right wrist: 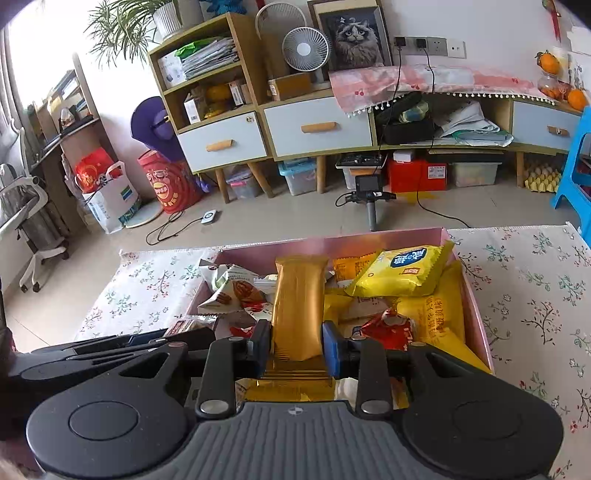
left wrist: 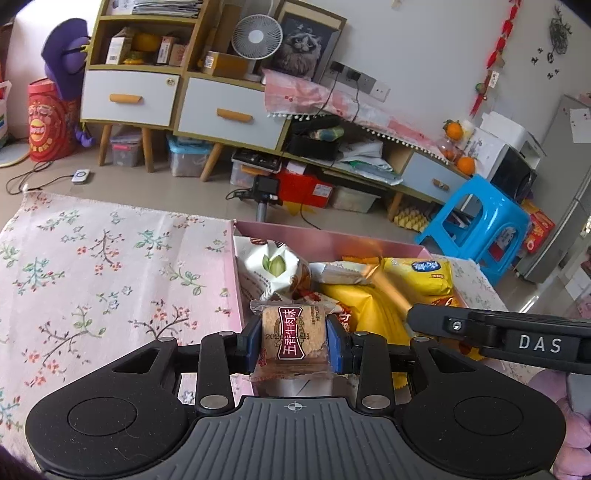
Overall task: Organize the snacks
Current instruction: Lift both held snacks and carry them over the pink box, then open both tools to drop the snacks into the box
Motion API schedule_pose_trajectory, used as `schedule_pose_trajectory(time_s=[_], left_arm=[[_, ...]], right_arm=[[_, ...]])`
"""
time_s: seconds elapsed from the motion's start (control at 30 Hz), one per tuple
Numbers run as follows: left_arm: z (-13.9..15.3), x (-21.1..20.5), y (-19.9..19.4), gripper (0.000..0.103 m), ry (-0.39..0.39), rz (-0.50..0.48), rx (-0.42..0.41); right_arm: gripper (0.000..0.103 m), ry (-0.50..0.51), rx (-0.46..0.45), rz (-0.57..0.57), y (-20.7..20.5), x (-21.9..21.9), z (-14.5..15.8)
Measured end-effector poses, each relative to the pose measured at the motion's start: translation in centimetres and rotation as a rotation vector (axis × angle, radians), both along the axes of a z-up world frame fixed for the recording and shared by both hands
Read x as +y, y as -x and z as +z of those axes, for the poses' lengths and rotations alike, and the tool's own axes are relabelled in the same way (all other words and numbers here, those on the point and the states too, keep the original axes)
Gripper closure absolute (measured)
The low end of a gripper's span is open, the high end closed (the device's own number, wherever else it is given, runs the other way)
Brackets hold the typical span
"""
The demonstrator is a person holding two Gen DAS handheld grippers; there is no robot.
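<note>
Floral cloth [left wrist: 92, 266] under pink box [right wrist: 476, 314]; cabinet [right wrist: 317, 125], fan [right wrist: 306, 50] behind. Left gripper [left wrist: 294, 339] clamps biscuit pack [left wrist: 294, 332]; right gripper [right wrist: 297, 343] clamps gold bar [right wrist: 299, 302].

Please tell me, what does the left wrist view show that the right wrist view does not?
Only the left wrist view shows the left gripper shut on a clear-wrapped biscuit packet.

Only the right wrist view shows the right gripper shut on a long gold snack bar, and a potted plant.

Both show the pink box of snacks, the floral cloth and the white fan.
</note>
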State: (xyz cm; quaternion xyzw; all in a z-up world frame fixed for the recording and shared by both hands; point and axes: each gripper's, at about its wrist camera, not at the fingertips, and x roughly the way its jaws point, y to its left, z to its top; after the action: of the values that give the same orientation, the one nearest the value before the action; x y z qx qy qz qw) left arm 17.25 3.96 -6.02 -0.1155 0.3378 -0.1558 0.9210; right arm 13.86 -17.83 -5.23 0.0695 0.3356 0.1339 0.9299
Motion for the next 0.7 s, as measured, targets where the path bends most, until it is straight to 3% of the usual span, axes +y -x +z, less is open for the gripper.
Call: schedule_pose_trajectory(time_s=[0.13,0.2,0.37,0.7], left_arm=[[-0.2,0.2,-0.3,0.069,0.015,-0.022,-0.027],[-0.3,0.3,-0.3,0.061,0.030,-0.034,-0.027],[0.0,0.8,0.3,0.035,0.060,-0.034,-0.053],[1.2,1.2,2.2,0.023,0.043,-0.025,-0.055]], right_arm=[[0.081,0.016,0.001,-0.001,-0.4,0.3,0.2],[0.080,0.023,0.001,-0.003,-0.5,0.6,0.3],[0.059,0.039,-0.002,0.003,-0.1,0.9,0.8],[0.036,0.064,-0.017,-0.011,1.8,0.9,1.8]])
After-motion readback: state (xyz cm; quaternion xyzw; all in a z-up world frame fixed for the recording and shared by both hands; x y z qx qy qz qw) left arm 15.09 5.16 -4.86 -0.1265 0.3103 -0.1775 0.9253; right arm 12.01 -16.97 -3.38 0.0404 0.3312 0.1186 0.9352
